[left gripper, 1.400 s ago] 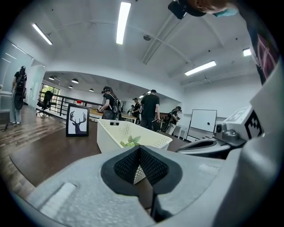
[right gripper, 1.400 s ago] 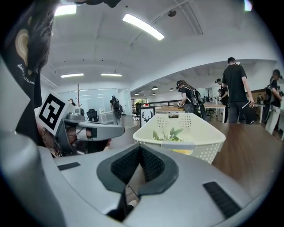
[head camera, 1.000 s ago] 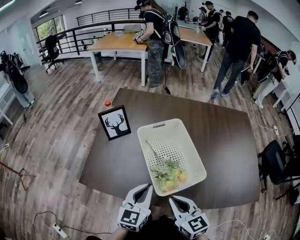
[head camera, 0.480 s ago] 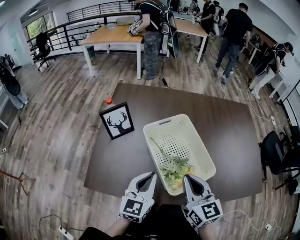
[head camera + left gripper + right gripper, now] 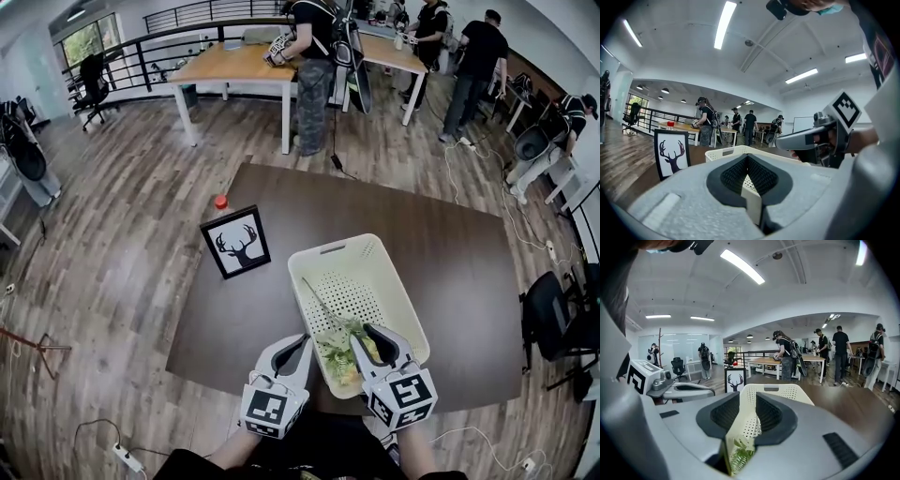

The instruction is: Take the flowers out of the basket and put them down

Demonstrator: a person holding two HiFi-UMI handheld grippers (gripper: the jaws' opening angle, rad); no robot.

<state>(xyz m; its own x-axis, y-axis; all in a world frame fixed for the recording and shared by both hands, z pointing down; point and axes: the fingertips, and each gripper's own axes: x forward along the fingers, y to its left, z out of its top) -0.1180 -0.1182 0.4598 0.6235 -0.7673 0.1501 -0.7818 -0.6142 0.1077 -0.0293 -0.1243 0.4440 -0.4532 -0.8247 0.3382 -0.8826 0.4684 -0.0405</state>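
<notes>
Nothing out yet: flowers (image 5: 342, 349) at near end of basket (image 5: 330, 247), table (image 5: 450, 281) near edge. R gripper (image 5: 368, 336) above, jaws just opened part-way, nothing pinched. L gripper (image 5: 299, 342) closed, empty. Grab, lift, set-down pending.

An open-plan office: long wooden desks (image 5: 230, 66), wheeled office chairs (image 5: 94, 80), ceiling strip lights (image 5: 723, 23).

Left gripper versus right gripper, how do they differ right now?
The left gripper has its jaws together; the right gripper has jaws apart, just opening, with the flowers showing between them, ungripped. The left sits outside the basket by its near left corner; the right reaches over its near end. Both point away from the person.
</notes>
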